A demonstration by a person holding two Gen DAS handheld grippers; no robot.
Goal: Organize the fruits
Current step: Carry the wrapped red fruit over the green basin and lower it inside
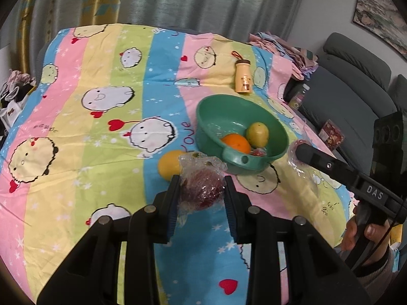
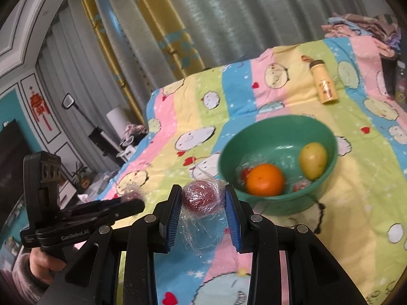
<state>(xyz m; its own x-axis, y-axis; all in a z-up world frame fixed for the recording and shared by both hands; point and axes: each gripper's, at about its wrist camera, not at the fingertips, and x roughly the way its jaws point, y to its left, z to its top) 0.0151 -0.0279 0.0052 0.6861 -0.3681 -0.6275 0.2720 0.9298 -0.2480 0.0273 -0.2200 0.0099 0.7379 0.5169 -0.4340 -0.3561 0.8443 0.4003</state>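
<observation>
- My left gripper (image 1: 199, 193) is clamped on a dark red fruit in cling film (image 1: 202, 190), held just above the sheet (image 1: 76, 152); both pads press the wrap.
- My right gripper (image 2: 203, 199) is likewise clamped on a second wrapped red fruit (image 2: 201, 195), loose film hanging below it; in the left view this gripper (image 1: 296, 152) shows at the right, its tip with the wrapped fruit just beside the bowl's rim.
- The bowl (image 1: 211, 117) is green and sits on the striped cartoon sheet; inside I see an orange (image 1: 236, 142), a yellow-green fruit (image 1: 257, 133), and a small red piece (image 1: 259, 152) near the front wall; the right view shows what looks like two red bits, but blurred.
- A lemon (image 1: 169, 164) lies on the sheet, just left of the bowl and partly behind the left fruit's wrap.
- A yellow bottle (image 1: 243, 80) lies on its side on the sheet, well behind the bowl.
- In the right view my left gripper (image 2: 134, 200) shows at the left, its tip with wrapped fruit.
</observation>
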